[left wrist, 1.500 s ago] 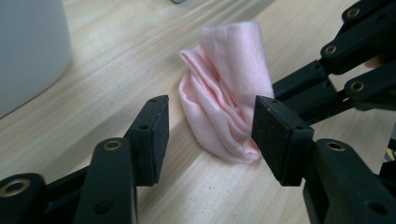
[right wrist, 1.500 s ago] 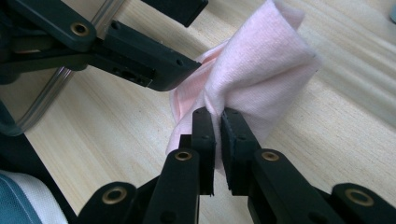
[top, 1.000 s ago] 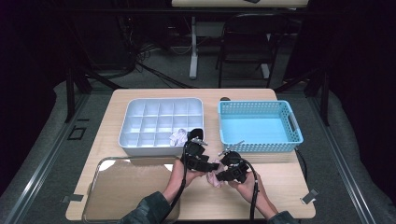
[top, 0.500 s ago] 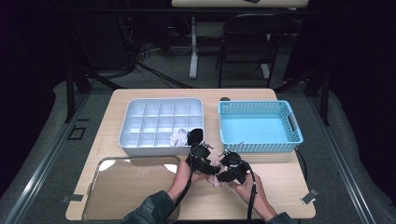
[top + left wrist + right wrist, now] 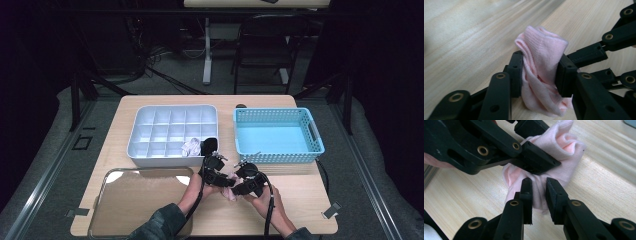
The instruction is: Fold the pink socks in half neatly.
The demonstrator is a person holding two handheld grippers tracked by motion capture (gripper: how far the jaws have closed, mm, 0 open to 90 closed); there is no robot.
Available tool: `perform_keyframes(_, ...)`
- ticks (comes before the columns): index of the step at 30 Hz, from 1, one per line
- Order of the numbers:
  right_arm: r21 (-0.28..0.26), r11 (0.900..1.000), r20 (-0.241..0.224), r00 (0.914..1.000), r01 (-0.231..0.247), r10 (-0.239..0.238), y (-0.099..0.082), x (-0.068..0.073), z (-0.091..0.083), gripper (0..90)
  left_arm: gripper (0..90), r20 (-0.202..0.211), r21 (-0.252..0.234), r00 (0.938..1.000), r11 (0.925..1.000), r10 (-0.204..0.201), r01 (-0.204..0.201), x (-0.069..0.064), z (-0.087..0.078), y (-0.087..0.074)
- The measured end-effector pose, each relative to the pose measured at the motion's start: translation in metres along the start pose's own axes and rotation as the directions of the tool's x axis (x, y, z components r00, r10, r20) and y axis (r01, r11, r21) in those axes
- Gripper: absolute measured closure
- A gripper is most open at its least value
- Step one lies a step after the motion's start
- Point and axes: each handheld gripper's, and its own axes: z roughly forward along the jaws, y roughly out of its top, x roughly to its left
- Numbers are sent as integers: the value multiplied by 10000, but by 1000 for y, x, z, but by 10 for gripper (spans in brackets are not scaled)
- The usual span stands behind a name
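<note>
Pink knitted sock [image 5: 541, 72], bunched into a soft wad, is lying on the wooden tabletop [image 5: 300, 195] near the person's edge, in front of the two containers. In the left gripper view, the left gripper [image 5: 539, 75] is clamping the sock across its middle; both pads are pressing into the fabric, and the jaws have just been closing on it. In the right gripper view, the right gripper [image 5: 539, 195] is standing at the lower fold of the same sock, its jaws narrow with a strip of fabric between them; they have just been easing slightly apart, and whether the pads are pressing the cloth cannot be told. In that view the left gripper's jaws are crossing above, gripping the upper part of the sock.

In the high view both grippers are meeting tip to tip over the sock [image 5: 231, 194], just below the white compartment tray [image 5: 145, 131], which is holding a pale bundle [image 5: 190, 147] and a dark bundle [image 5: 210, 145] in its near right compartments. Beside it, the blue plastic basket [image 5: 278, 115] is standing to the right. At the near left a metal tray [image 5: 140, 200] is lying flat.
</note>
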Motion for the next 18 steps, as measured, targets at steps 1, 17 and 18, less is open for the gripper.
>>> perform_keyframes(1,-6,10000,-5,10000,-8,8,0,0,0,745,656,109,-70,9999,10000,-15,16,1,0,-1)
perform_keyframes(17,-161,9997,-697,9974,180,-191,-1,-13,-15,410,715,69,-465,9998,9987,189,-186,1,-4,-6)
perform_keyframes(18,-978,9937,-770,9959,-556,481,-4,-9,-12,386,715,26,-468,9997,9986,241,-239,0,-4,-6)
